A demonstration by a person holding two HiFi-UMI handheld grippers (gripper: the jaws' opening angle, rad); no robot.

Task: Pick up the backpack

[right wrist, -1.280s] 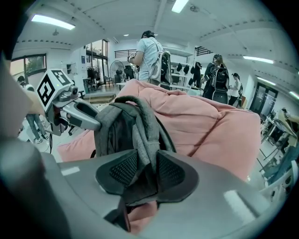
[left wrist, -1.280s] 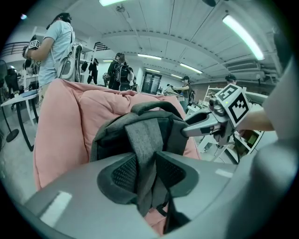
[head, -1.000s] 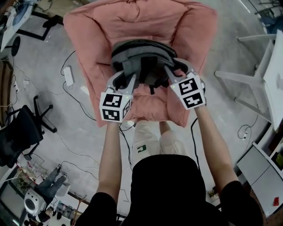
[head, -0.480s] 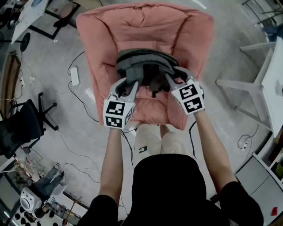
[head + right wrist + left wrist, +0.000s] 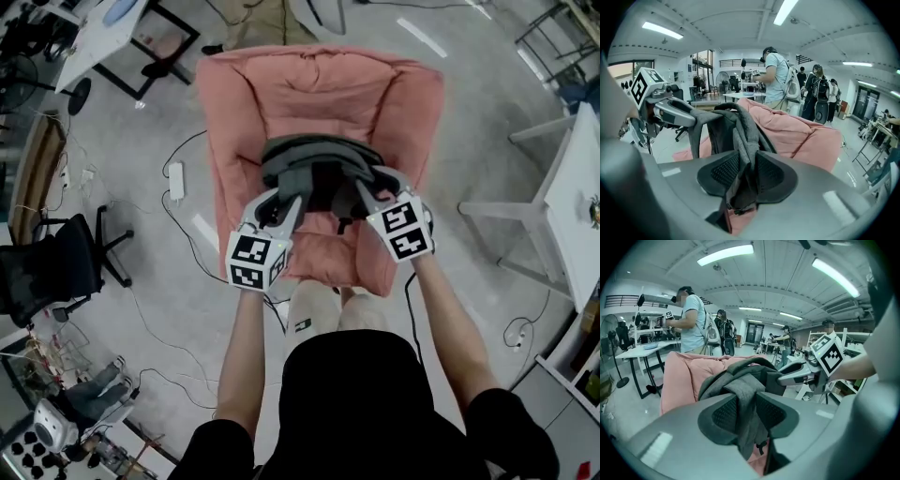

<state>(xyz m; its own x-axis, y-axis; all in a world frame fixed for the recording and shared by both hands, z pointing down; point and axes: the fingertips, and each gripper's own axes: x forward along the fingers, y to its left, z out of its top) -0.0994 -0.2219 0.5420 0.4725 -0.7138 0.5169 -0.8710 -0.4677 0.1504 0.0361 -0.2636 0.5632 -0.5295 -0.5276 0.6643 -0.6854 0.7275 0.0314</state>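
I hold left hand-held gripper point(image 5: 746, 414) pinched on grey backpack point(image 5: 317, 157) strap point(image 5: 742, 397) | right hand-held gripper point(image 5: 746, 171) pinched likewise | pink armchair point(image 5: 319, 89) beyond both

The backpack point(image 5: 317, 161) is dark grey fabric with a black back panel. It sits slumped at the seat of the pink armchair point(image 5: 319, 84), its top towards the far side. Its two grey shoulder straps point(image 5: 743, 401) stretch nearward, one pinched in the left gripper's point(image 5: 287, 201) jaws, one in the right gripper's point(image 5: 369, 191).

Arms point(image 5: 242, 366) outstretched; left gripper point(image 5: 288, 201) and right gripper point(image 5: 369, 186) each clamp a shoulder strap point(image 5: 748, 397) at the near side of the backpack point(image 5: 317, 153).
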